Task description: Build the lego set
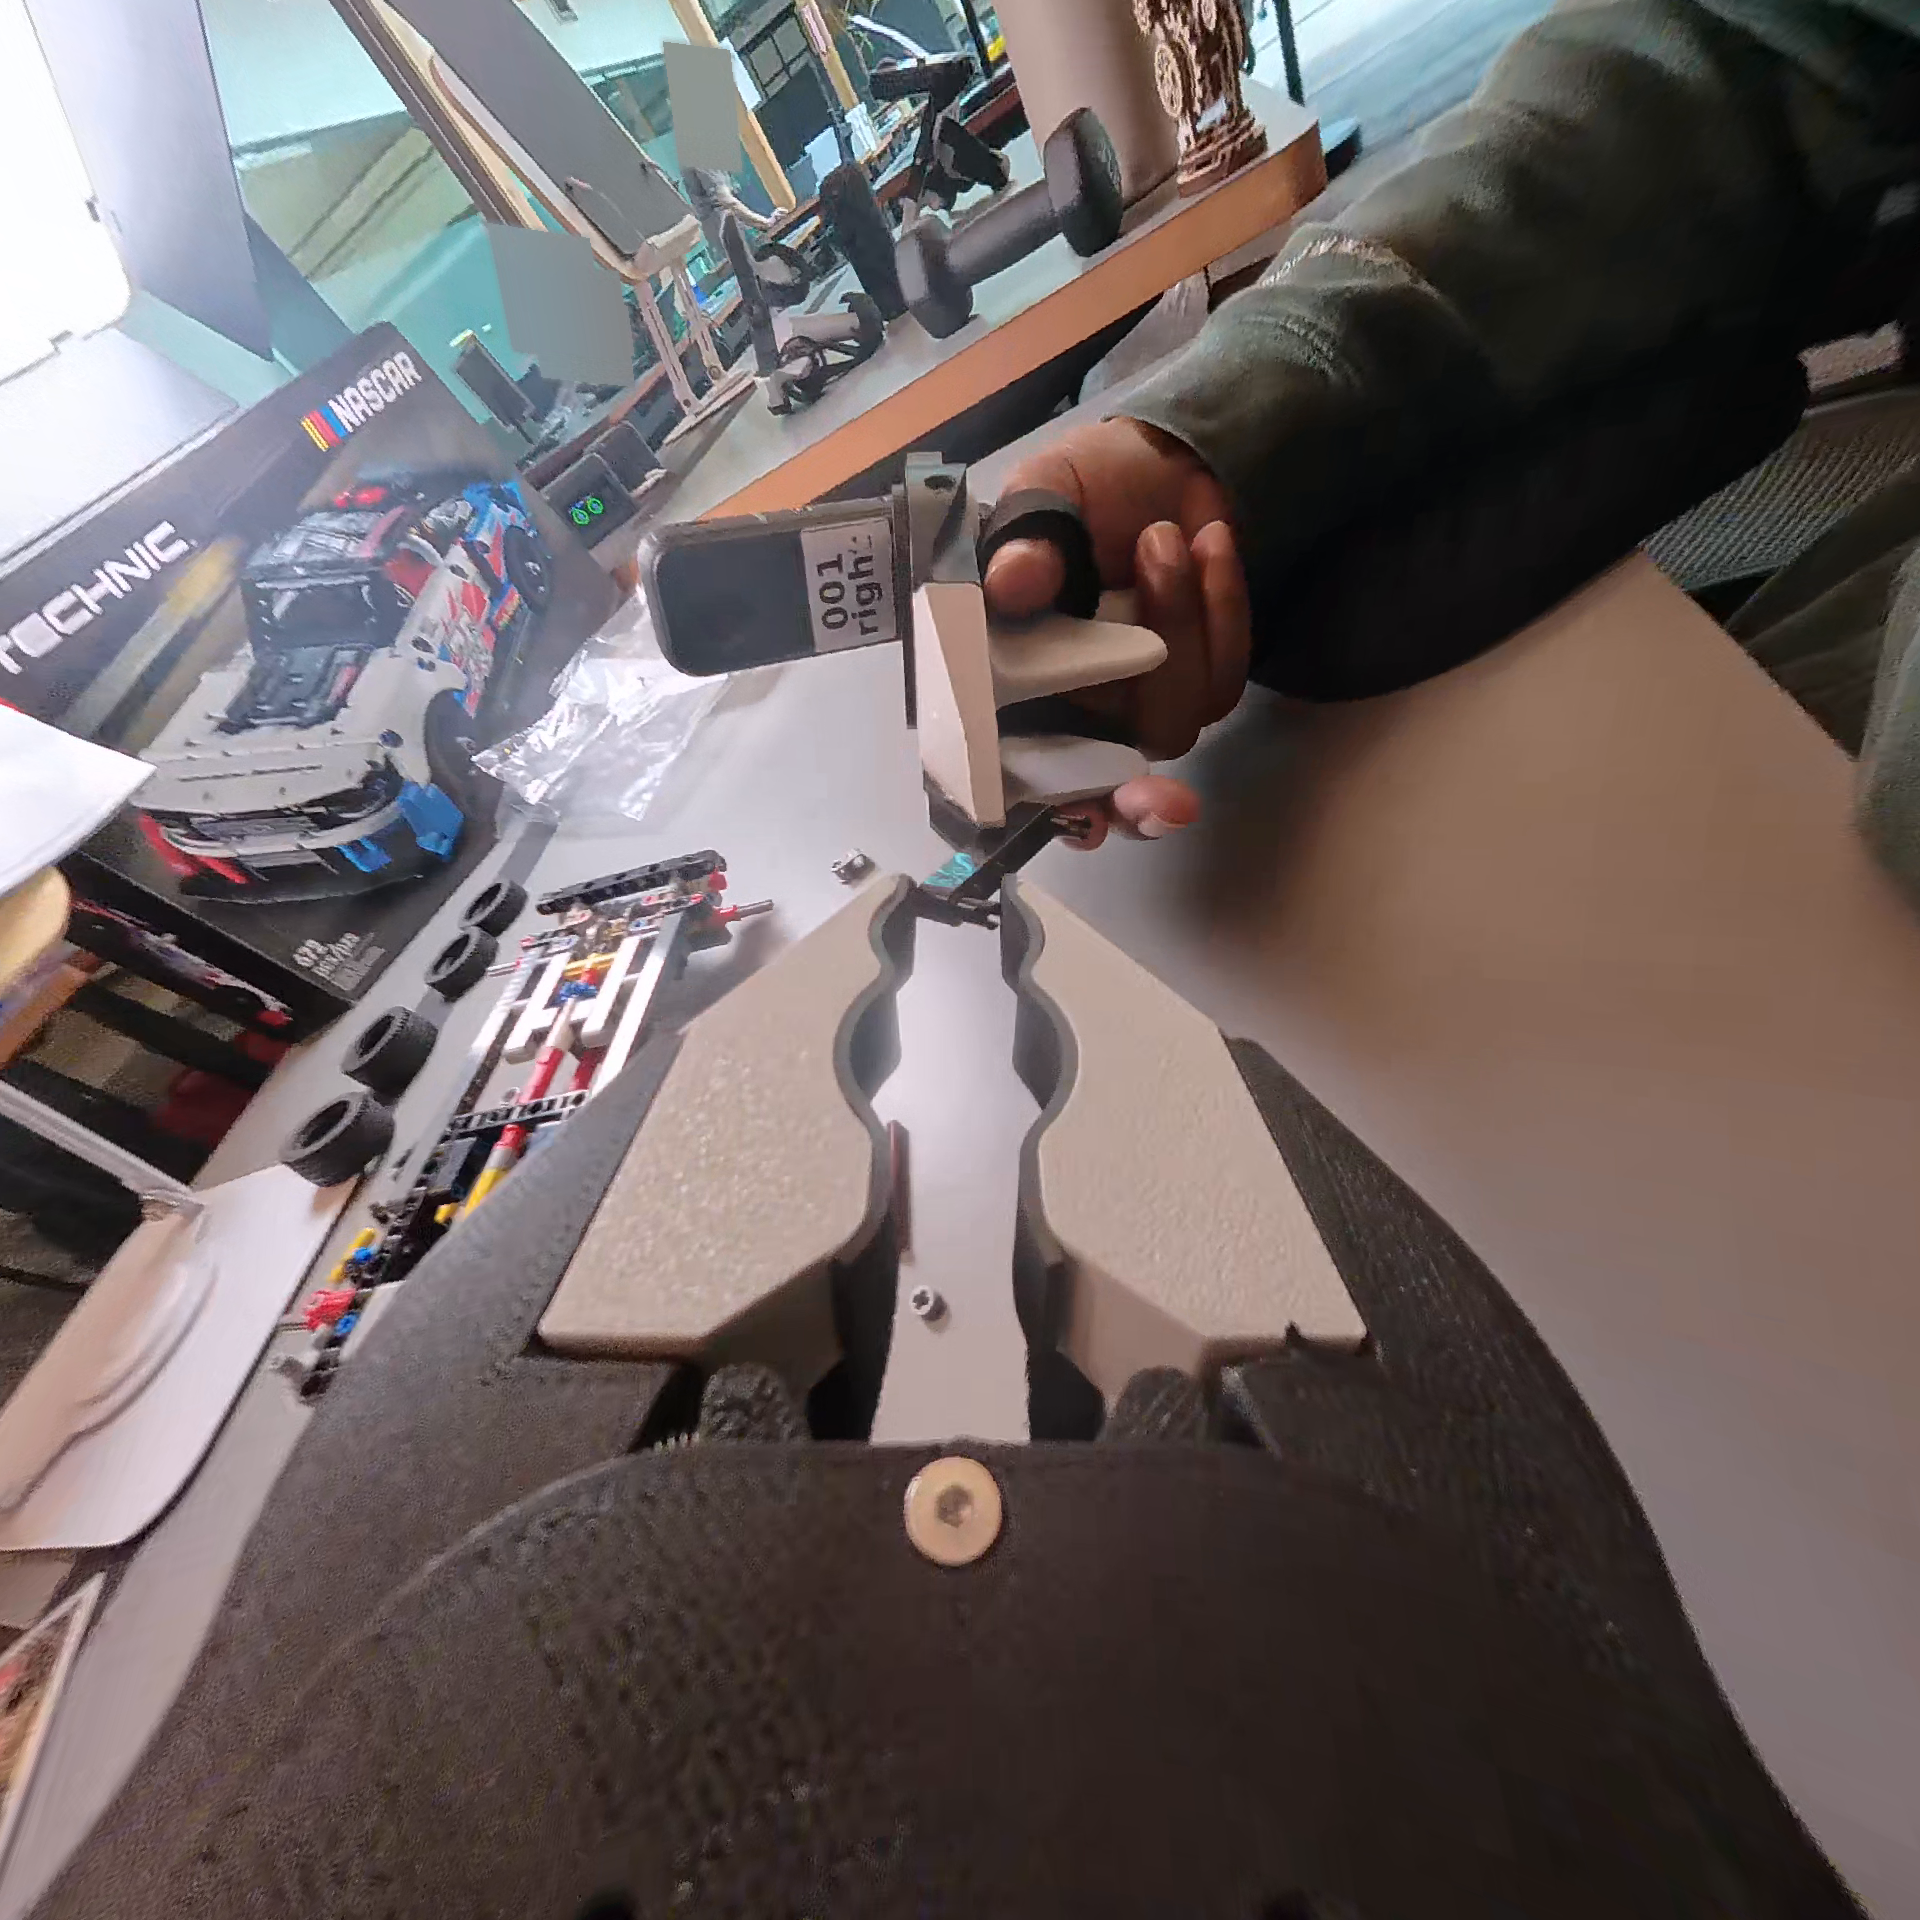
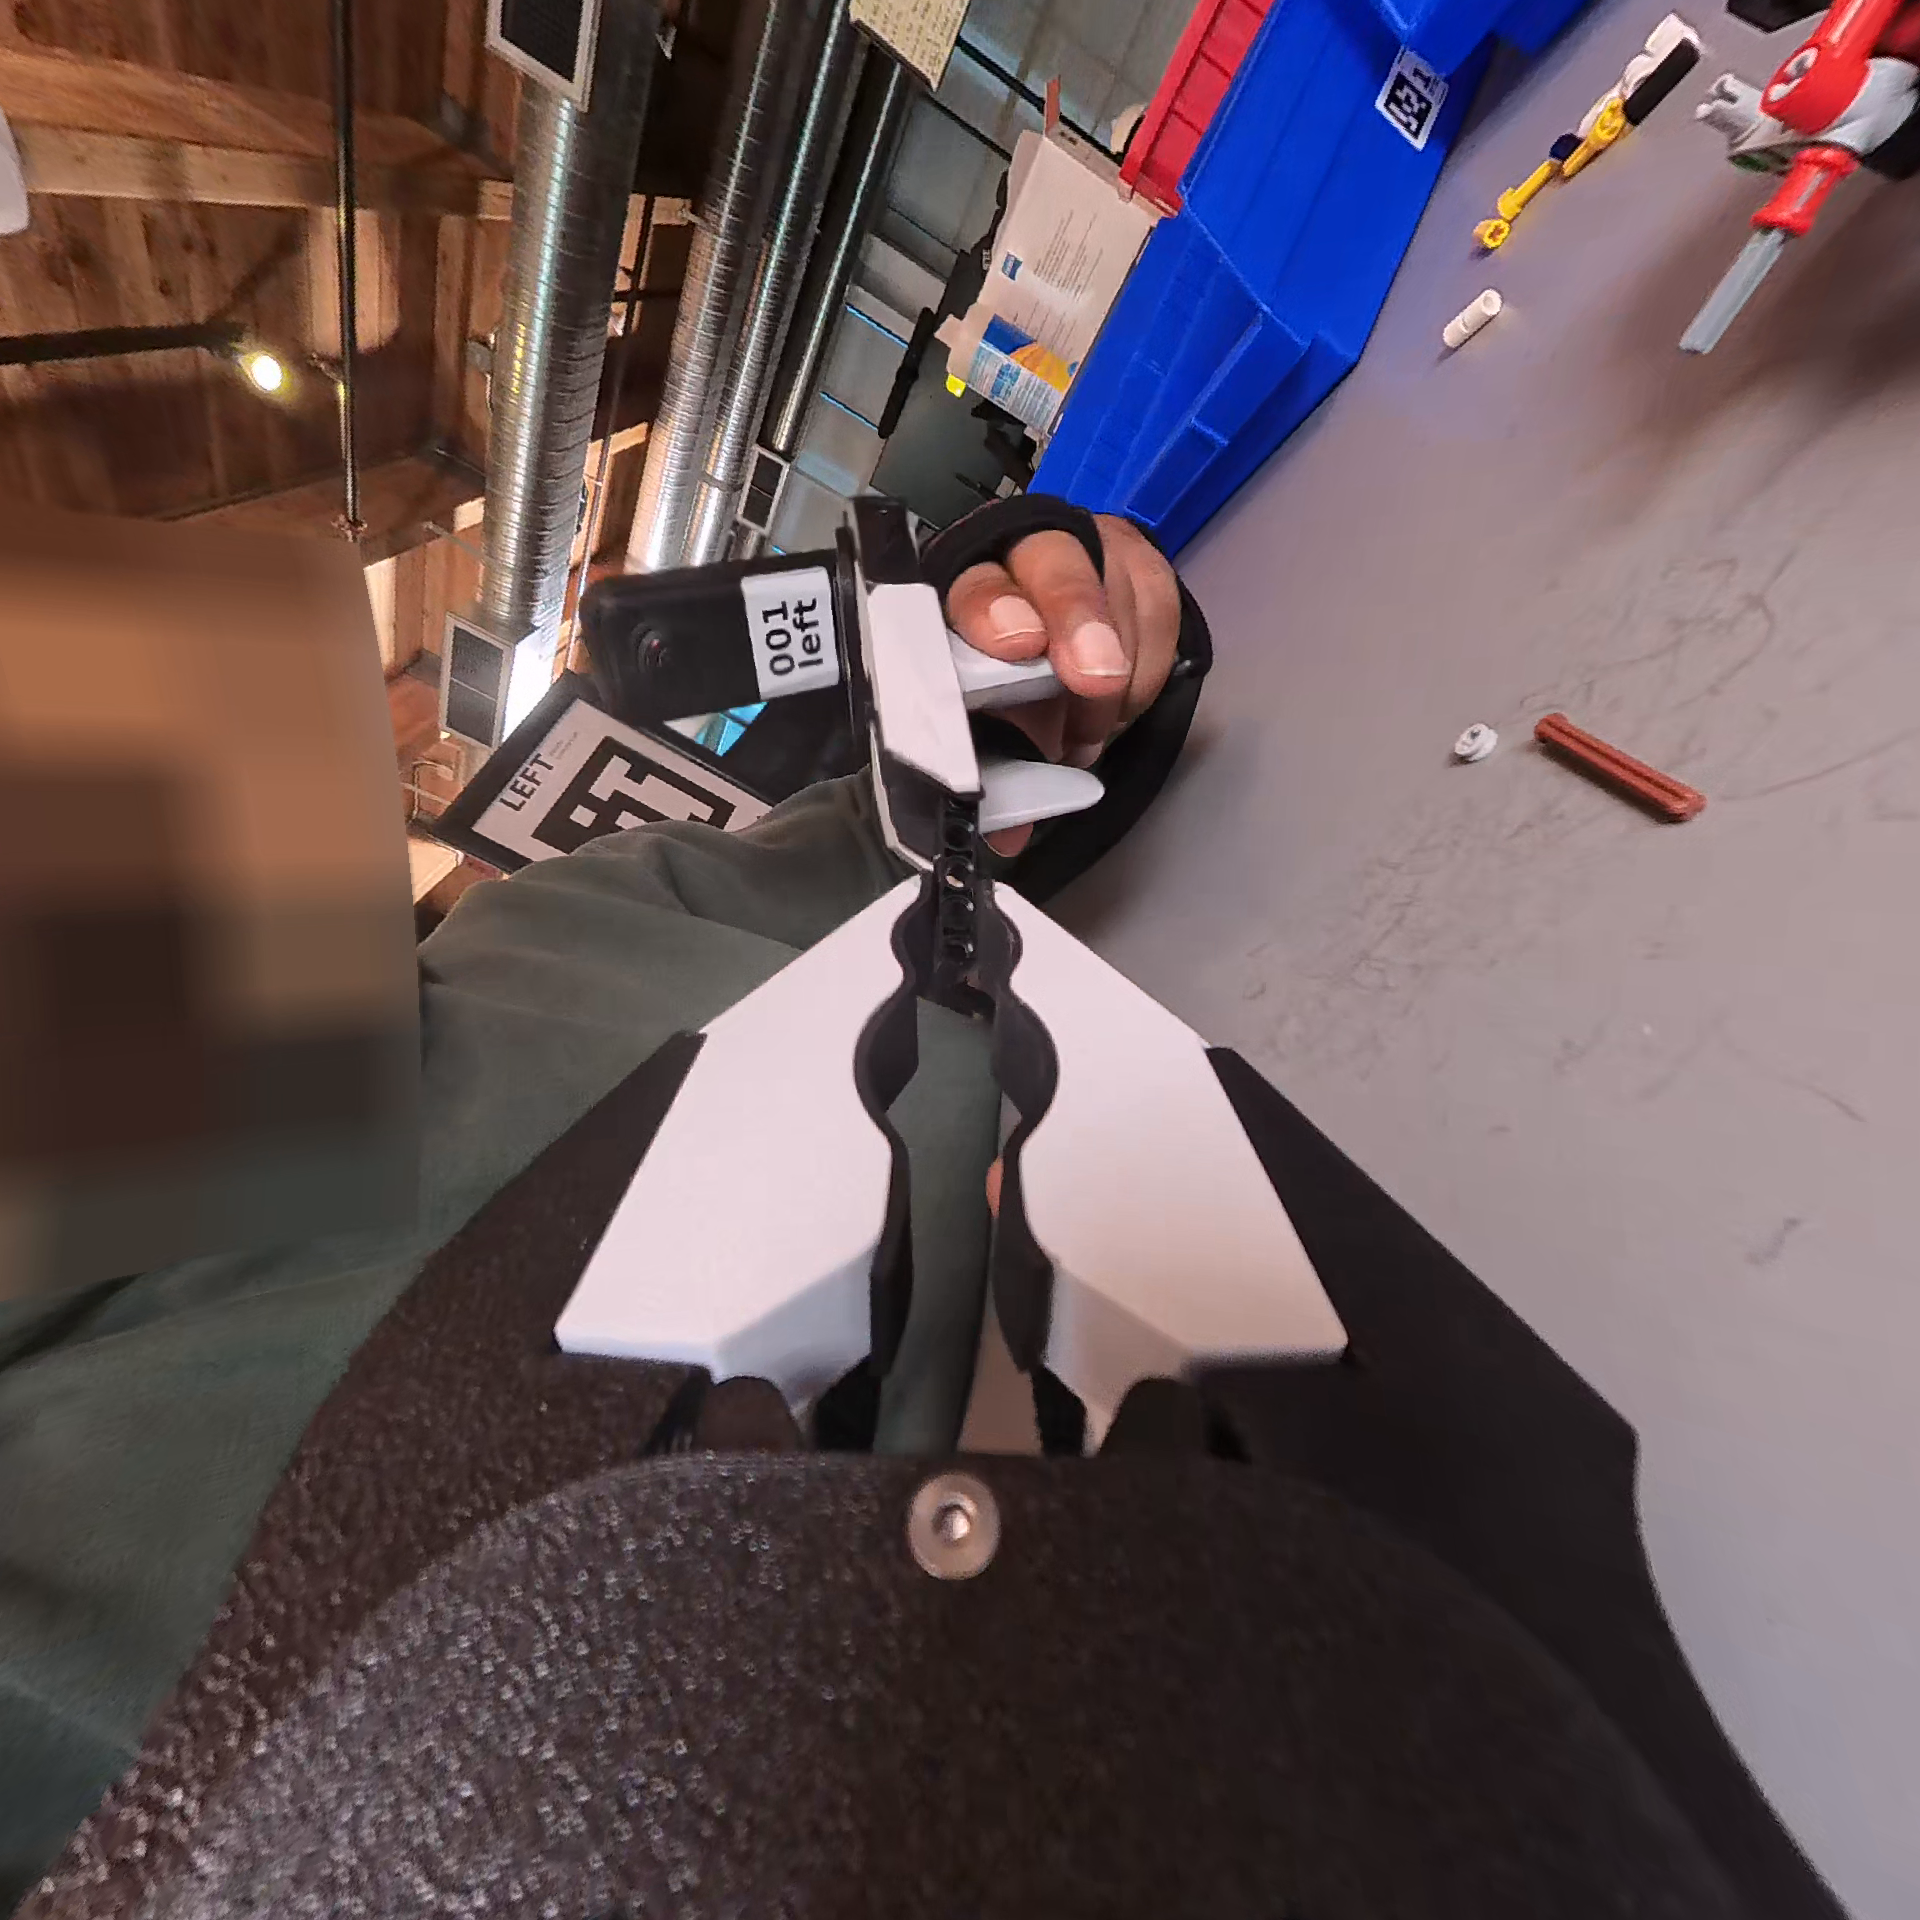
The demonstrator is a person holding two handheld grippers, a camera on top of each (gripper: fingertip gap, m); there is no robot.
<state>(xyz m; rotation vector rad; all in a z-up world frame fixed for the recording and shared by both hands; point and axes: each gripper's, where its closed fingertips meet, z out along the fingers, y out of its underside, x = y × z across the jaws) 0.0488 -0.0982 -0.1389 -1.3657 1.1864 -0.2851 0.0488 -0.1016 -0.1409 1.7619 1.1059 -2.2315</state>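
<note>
A short black lego beam with holes (image 2: 956, 914) is held in the air between both grippers, above the grey table (image 2: 1455, 1039). My right gripper (image 2: 951, 920) is shut on one end of it. In the left wrist view the same beam (image 1: 1003, 857) runs from my left gripper (image 1: 956, 902), whose tips close on its near end, up to the right gripper (image 1: 966, 727) held by a hand. The left gripper also shows in the right wrist view (image 2: 925, 727). A partly built lego chassis (image 1: 582, 997) lies on the table to the left.
The lego set box (image 1: 312, 644) stands at the left, with several black tyres (image 1: 390, 1044) and a clear plastic bag (image 1: 613, 717) beside it. A small grey piece (image 1: 852, 864) lies near the tips. Blue bins (image 2: 1247, 312), a brown axle (image 2: 1621, 769) and loose parts (image 2: 1548, 177) lie at the right. My left and right fingertips are right by each other.
</note>
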